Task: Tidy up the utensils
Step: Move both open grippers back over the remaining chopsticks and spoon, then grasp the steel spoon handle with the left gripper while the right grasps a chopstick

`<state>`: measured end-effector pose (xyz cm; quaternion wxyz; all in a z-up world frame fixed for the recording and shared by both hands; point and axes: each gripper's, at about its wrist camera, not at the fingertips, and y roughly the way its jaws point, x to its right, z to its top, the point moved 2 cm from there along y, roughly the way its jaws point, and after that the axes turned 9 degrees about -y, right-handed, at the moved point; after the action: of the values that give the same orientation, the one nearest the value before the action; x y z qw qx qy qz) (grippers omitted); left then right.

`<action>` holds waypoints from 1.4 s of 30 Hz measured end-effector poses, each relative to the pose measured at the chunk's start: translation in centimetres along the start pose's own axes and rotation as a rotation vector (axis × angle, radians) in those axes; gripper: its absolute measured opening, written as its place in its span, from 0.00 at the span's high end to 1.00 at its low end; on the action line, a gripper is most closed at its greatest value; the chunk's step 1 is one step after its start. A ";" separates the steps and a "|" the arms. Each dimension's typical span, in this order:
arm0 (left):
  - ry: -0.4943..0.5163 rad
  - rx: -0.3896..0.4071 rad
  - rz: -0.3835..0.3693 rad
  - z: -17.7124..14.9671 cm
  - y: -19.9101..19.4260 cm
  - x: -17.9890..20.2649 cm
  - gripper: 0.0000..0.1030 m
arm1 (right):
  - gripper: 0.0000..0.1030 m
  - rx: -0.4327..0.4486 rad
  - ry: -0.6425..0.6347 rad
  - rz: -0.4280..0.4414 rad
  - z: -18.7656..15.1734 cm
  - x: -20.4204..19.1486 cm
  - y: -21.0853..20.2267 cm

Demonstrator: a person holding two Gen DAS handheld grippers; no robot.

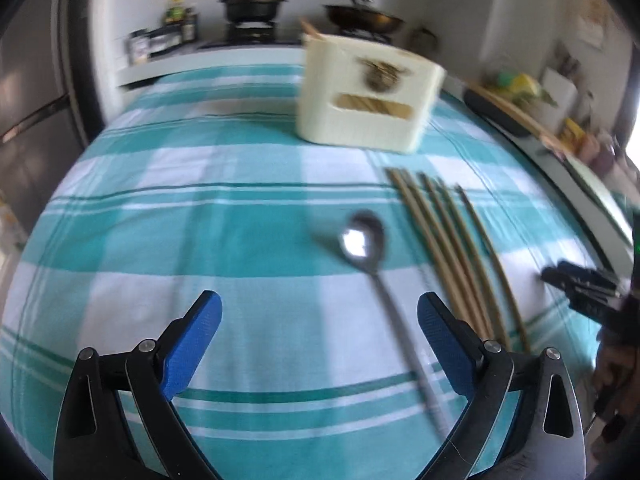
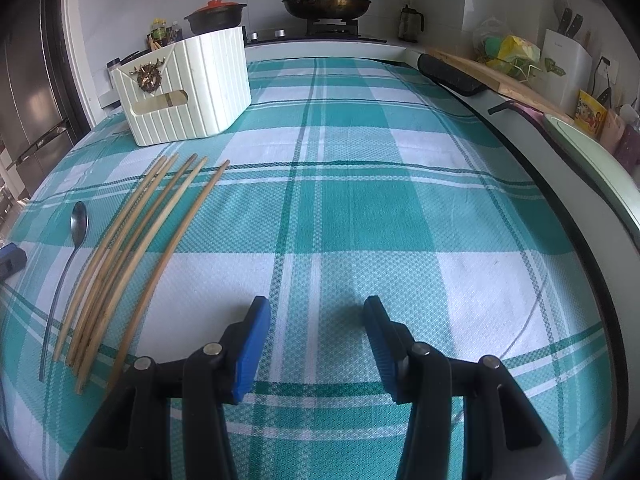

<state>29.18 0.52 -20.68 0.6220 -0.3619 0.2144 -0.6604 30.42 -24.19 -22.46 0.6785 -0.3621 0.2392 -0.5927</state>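
Note:
A metal spoon (image 1: 363, 240) lies on the teal checked cloth, its handle running back between my left gripper's (image 1: 320, 314) blue pads, nearer the right pad (image 1: 440, 340). The pads stand wide apart and do not touch it; this gripper is open. Several wooden chopsticks (image 1: 452, 256) lie side by side just right of the spoon. A cream utensil holder (image 1: 368, 96) stands beyond, with chopsticks showing through its slot. In the right wrist view the chopsticks (image 2: 140, 248), spoon (image 2: 78, 220) and holder (image 2: 184, 84) are to the left. My right gripper (image 2: 316, 320) hovers over bare cloth, open and holding nothing.
The tablecloth (image 2: 360, 200) covers the table. Behind it is a stove counter with a black pot (image 2: 216, 16) and a frying pan (image 2: 326, 4). A cutting board (image 2: 500, 76) and a knife block (image 2: 564, 60) line the right side. The right gripper (image 1: 580, 288) shows at the left wrist view's right edge.

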 end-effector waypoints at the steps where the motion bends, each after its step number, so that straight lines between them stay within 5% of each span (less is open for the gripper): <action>1: 0.013 -0.010 0.002 -0.2 0.5 0.8 0.04 | 0.52 0.000 0.000 0.000 0.0 0.0 0.0; 7: 0.082 -0.062 0.099 -0.9 2.9 3.0 0.04 | 0.52 0.000 -0.002 -0.008 0.2 -0.3 -0.3; 16: 0.068 -0.113 0.123 -1.1 3.6 2.0 0.03 | 0.54 0.006 -0.010 0.241 3.0 -5.5 -0.7; 20: 0.070 -0.123 0.122 -1.0 3.5 1.7 0.03 | 0.60 -0.043 -0.075 0.233 3.5 -7.5 1.0; 27: 0.064 -0.132 0.121 -1.2 2.7 -0.7 0.03 | 0.88 -0.042 -0.134 0.145 2.5 -7.4 0.8; 38: 0.082 -0.135 0.099 -1.5 2.4 -1.2 0.05 | 0.89 -0.040 -0.109 0.016 0.5 -3.8 -0.5; 42: 0.073 -0.107 0.099 -1.4 1.9 -0.9 0.32 | 0.89 -0.033 -0.094 -0.024 0.1 -3.6 -0.9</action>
<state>29.41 0.93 -23.14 0.6255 -0.3591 0.2898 -0.6291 29.26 -20.69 -22.07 0.6759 -0.4037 0.2124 -0.5789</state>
